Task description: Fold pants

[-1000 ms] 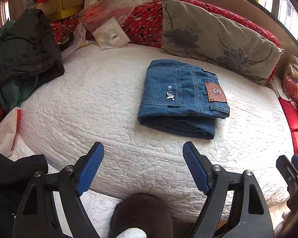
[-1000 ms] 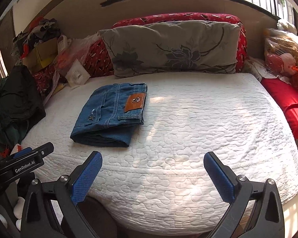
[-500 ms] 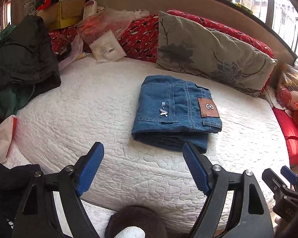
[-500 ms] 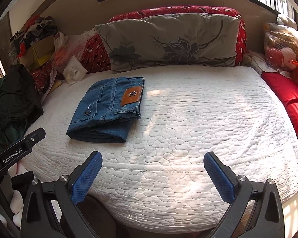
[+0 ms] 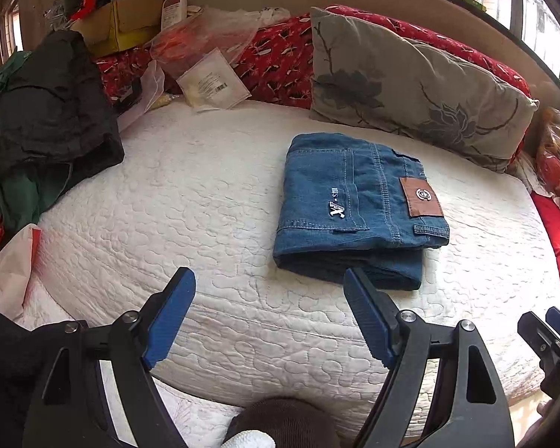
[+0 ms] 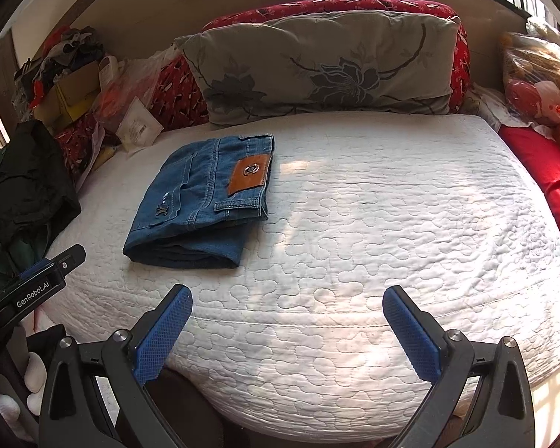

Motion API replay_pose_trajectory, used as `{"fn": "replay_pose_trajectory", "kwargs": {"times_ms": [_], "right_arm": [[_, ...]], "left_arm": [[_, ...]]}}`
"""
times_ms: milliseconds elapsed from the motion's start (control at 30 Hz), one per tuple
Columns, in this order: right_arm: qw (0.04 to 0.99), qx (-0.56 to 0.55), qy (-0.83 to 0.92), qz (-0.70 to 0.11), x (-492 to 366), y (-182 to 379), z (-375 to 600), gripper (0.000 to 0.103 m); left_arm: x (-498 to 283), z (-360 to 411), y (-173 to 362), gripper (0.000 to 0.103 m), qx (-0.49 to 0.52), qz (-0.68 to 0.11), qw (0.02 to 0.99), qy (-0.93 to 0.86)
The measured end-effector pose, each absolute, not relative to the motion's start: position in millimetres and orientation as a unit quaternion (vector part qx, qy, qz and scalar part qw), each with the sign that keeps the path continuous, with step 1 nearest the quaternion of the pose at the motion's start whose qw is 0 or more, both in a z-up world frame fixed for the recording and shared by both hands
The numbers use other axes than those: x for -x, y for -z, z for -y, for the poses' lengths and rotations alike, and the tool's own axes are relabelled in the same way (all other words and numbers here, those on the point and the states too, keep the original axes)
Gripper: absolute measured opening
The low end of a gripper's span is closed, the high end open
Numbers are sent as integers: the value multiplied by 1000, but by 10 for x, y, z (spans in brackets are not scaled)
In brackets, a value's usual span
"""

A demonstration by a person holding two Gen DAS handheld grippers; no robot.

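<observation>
The jeans, lying folded on the bed, are judged heavy, thick yet pliable, best pinched at the layered near edge, while the left tool and right tool are held spread and empty.

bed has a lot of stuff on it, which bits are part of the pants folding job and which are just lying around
Part of the job:
- folded jeans on the white quilt
- left gripper, open, empty
- right gripper, open, empty

Just lying about:
- floral pillow
- dark clothes pile
- cardboard box
- plastic bags
- red cushion
</observation>
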State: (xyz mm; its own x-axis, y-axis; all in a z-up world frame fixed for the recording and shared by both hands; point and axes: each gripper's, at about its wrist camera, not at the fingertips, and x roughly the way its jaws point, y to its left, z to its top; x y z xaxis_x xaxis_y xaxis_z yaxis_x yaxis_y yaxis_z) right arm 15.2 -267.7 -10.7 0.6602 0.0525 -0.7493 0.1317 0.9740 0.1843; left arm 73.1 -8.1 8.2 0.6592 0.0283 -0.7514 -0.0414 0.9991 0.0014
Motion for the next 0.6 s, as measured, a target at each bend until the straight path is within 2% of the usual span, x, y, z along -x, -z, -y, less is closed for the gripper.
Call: {"fn": "replay_pose_trajectory", "kwargs": {"times_ms": [200,600], "right_arm": [[889,-148,13,-433,-557,278,2755,103],[824,-272,-44,-495,-1875,824,2833,101]], "left_arm": [[-1164,-72,75,82,17,-463,886,-10],[-2137,-48,434,82,127,-566,814,27]]}}
